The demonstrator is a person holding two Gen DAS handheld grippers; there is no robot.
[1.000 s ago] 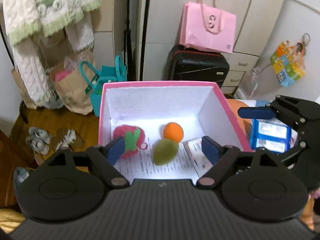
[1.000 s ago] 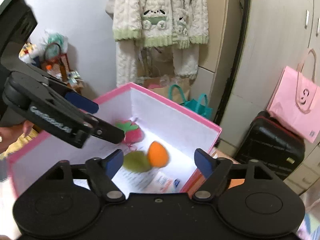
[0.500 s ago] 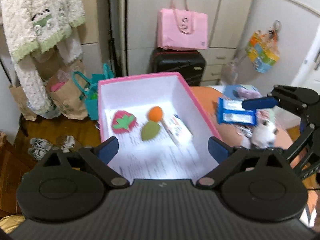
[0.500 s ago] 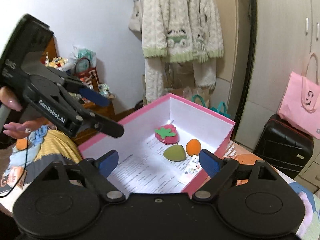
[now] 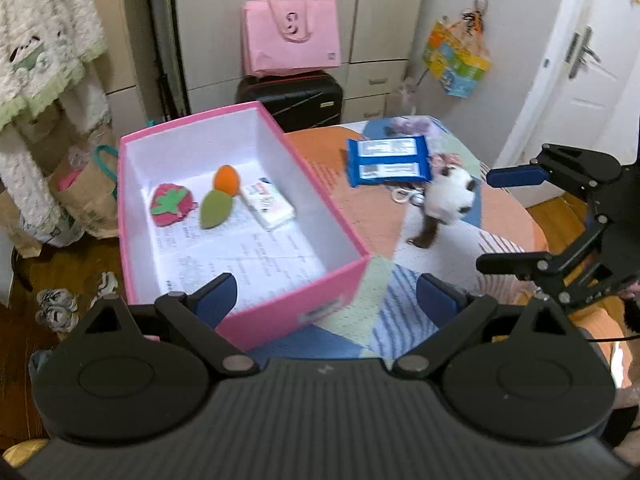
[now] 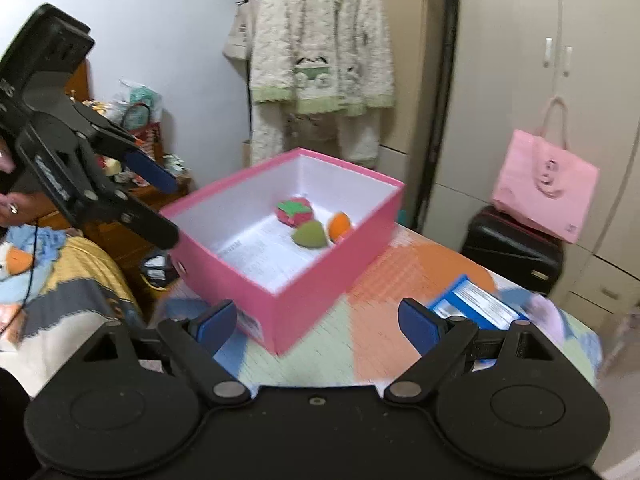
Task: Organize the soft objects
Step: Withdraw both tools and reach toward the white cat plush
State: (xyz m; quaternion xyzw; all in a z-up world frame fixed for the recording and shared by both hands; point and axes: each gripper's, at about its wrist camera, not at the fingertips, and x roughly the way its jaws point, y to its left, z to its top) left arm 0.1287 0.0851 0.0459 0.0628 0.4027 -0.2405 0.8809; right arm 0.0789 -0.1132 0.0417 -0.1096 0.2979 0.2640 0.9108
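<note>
Left wrist: left gripper fingers wide, nothing btwn; right gripper likewise. Pink box holds strawberry plush, green sponge, orange sponge.

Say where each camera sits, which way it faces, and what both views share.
Left wrist: on the left gripper, looking down over the pink box toward the panda plush; jaws open, right gripper at the right edge.
Right wrist: on the right gripper, facing the box corner; jaws open, left gripper and a hand at left.
Shared: box, strawberry plush, blue packet.
</note>
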